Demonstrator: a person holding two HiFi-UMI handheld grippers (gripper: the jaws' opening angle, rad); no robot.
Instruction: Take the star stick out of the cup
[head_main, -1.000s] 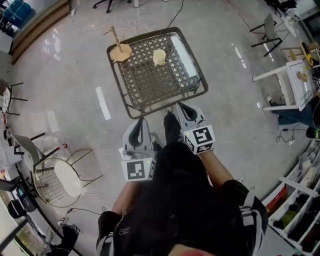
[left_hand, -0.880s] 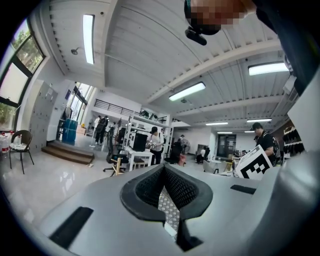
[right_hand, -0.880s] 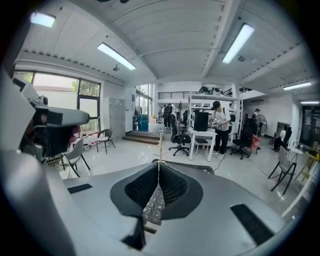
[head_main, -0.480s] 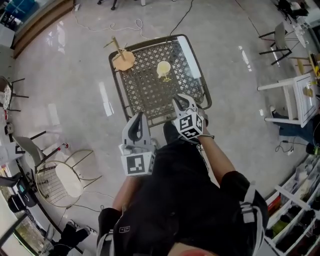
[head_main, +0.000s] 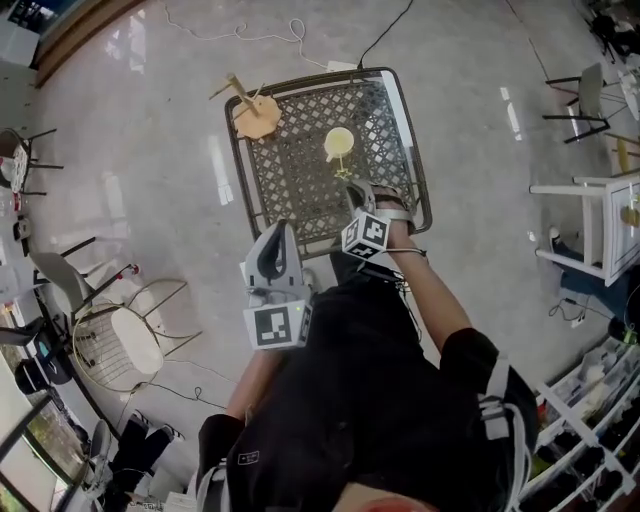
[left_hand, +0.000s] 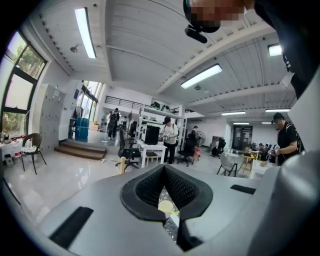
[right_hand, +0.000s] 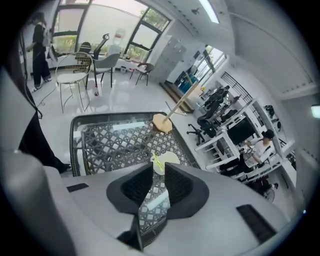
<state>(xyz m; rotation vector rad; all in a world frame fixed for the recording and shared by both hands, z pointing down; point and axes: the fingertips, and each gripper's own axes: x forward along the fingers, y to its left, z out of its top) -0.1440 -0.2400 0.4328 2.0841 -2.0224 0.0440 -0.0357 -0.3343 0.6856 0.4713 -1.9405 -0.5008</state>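
Two grippers show in the head view. Your left gripper (head_main: 279, 232) hangs short of the near edge of the bench (head_main: 300, 195), off its lattice top. Your right gripper (head_main: 354, 186) is over the bench, near the cup (head_main: 339, 142). The star stick (head_main: 343, 172) stands in the cup and leans out toward that gripper. A wooden stand (head_main: 257, 116) sits at the far left corner.

Left gripper view: your jaws meet at the tips, with nothing gripped. The cup (left_hand: 165, 205) shows through the opening behind them.

Right gripper view: your jaws stand narrowly apart, with nothing between them. The star stick (right_hand: 156, 161) and cup (right_hand: 169, 159) lie just beyond the tips. The stick rests in the cup, tilted.
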